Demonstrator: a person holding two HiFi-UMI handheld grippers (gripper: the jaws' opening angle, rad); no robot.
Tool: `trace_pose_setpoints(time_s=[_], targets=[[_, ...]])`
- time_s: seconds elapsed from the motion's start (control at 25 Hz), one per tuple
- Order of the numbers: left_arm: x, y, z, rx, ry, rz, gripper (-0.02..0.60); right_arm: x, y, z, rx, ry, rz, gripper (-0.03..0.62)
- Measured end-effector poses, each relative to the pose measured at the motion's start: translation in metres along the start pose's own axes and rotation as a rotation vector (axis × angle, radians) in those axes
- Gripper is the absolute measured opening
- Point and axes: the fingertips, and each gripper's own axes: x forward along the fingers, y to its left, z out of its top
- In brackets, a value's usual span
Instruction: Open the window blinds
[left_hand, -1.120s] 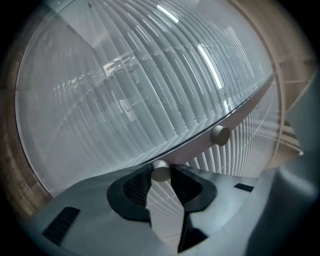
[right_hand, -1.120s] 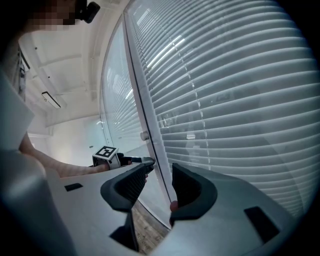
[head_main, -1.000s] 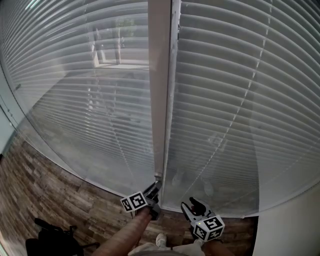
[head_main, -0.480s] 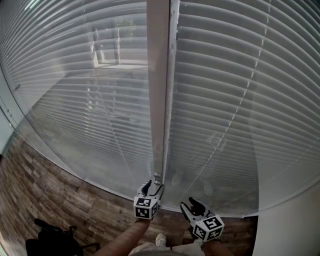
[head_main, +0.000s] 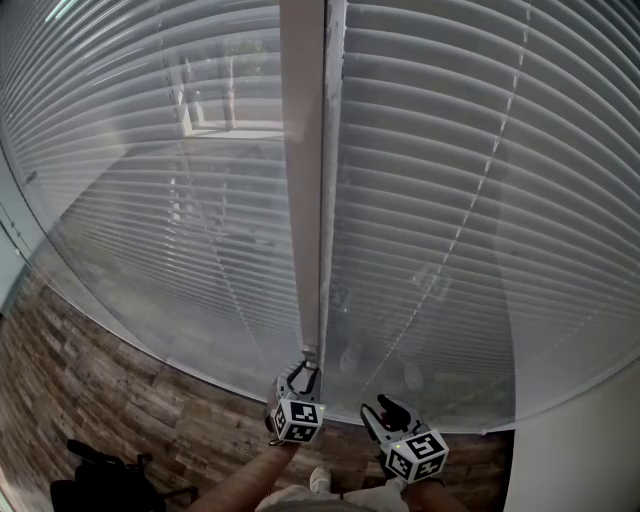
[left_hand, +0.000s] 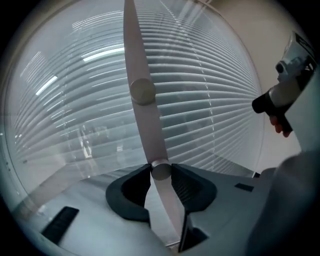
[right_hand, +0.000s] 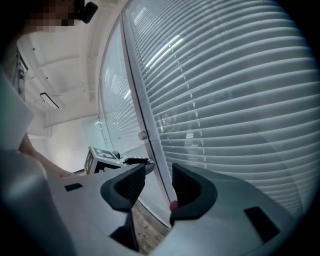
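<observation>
Two panels of white slatted blinds (head_main: 480, 200) hang either side of a pale upright frame post (head_main: 300, 150). A thin pale wand (head_main: 312, 353) hangs down beside the post. My left gripper (head_main: 303, 374) sits at the wand's lower end. Its jaws have just been closing, and in the left gripper view both pads press on the wand (left_hand: 160, 171). My right gripper (head_main: 383, 408) is a little to the right, low in front of the right panel. It is open, and its jaws (right_hand: 159, 186) hold nothing.
Wood-look floor (head_main: 80, 380) shows below the blinds at the left, with a dark object (head_main: 100, 480) on it. A plain wall (head_main: 580, 450) meets the blinds at the lower right. The person's forearms come in from the bottom edge.
My left gripper has rolled upright from a sideways tilt, its marker cube now facing the camera. Its jaws spread wide around the wand's end, then closed onto it. The right gripper stayed put.
</observation>
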Motion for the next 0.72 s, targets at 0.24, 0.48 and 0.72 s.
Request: trace_pose_setpoints(time_s=[0.24, 0.48, 0.72], targets=[[0.0002, 0.0005, -0.0001, 0.002, 0.013, 0.003, 0.138, -0.0016, 0.0003, -0.0009, -0.002, 0.001, 0.0, 0.173], [0.0005, 0.0003, -0.0001, -0.044, 0.028, -0.007, 0.137, -0.0022, 0.0005, -0.0008, -0.005, -0.001, 0.002, 0.172], [0.0002, 0.002, -0.001, -0.153, 0.023, -0.025, 0.135, -0.003, 0.0022, -0.0017, -0.007, 0.002, 0.005, 0.173]])
